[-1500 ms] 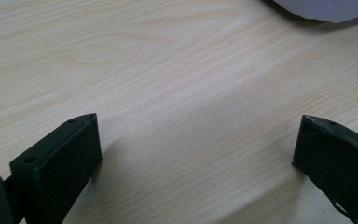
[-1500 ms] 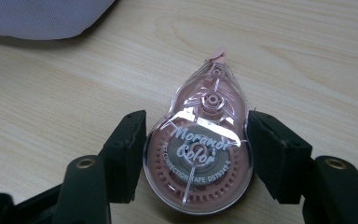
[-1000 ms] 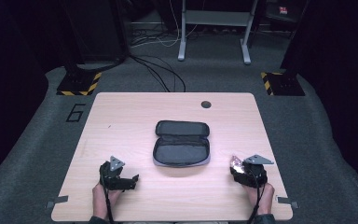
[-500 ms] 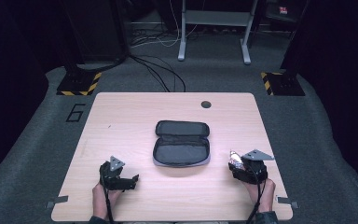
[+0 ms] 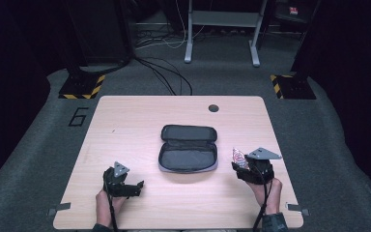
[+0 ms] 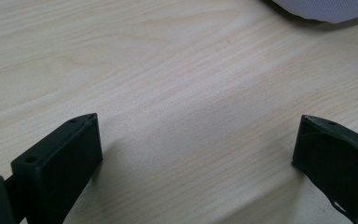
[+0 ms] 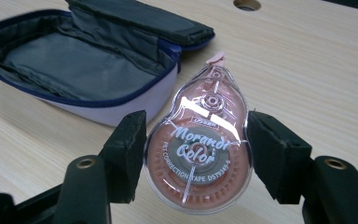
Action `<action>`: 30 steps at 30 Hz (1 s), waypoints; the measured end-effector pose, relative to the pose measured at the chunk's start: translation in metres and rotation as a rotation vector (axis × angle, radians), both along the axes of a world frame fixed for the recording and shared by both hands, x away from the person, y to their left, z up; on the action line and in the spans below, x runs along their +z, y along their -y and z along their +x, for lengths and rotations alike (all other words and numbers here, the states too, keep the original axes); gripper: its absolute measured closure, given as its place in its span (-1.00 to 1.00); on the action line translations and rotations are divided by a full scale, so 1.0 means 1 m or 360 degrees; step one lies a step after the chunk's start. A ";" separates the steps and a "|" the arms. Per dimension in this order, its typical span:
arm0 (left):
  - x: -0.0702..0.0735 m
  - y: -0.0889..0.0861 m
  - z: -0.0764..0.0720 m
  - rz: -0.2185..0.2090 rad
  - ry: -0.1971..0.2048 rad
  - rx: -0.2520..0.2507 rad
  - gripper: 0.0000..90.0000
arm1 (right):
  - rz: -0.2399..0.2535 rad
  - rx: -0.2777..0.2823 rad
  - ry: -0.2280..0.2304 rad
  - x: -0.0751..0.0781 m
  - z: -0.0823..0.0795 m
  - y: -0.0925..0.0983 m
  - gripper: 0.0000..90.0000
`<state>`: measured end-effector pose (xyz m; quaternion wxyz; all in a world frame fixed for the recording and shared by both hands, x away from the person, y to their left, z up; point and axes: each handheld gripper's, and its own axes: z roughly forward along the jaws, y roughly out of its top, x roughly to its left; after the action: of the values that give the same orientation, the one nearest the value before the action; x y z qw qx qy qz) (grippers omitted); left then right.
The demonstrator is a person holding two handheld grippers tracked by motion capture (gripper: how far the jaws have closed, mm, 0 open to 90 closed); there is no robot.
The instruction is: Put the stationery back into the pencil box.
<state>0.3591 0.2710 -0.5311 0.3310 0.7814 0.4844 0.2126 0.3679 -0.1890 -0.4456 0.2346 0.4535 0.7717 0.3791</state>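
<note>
Near the tabletop's point(image 5: 125, 121) right edge, a pink correction tape point(image 7: 200, 149) is clamped by the right gripper point(image 7: 196, 156) beside the open pencil case point(image 5: 188, 147); the left gripper point(image 6: 196, 144) is held wide, empty.

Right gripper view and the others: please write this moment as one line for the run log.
right gripper: shut on correction tape | left gripper: open, over bare table | pencil case: open, mid-table

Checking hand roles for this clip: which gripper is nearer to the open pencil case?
Right. The right gripper, clamping the correction tape, sits just off the open pencil case's right edge. The left gripper, jaws open, rests farther off toward the near-left.
</note>
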 end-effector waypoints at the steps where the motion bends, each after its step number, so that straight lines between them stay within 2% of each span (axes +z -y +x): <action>1: 0.000 0.000 0.000 -0.0001 0.0000 -0.0001 -0.98 | -0.0001 0.0015 0.0018 0.002 0.002 -0.003 -0.13; 12: 0.000 0.000 0.000 -0.0001 -0.0001 -0.0003 -0.98 | -0.0005 0.0118 0.0049 0.017 0.012 -0.026 -0.13; 19: 0.000 0.000 0.000 0.0000 -0.0001 -0.0002 -0.98 | -0.0044 0.0213 0.0060 0.022 0.021 -0.045 -0.13; 27: 0.000 0.000 0.000 -0.0001 -0.0001 0.0000 -0.98 | -0.0041 0.0275 0.0049 0.023 0.032 -0.066 -0.13; 30: 0.000 0.000 0.000 0.0000 0.0001 0.0002 -0.98 | -0.0053 0.0312 0.0020 0.022 0.038 -0.075 -0.13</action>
<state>0.3592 0.2710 -0.5311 0.3311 0.7811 0.4848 0.2129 0.4062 -0.1144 -0.4241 0.2087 0.3694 0.8171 0.3902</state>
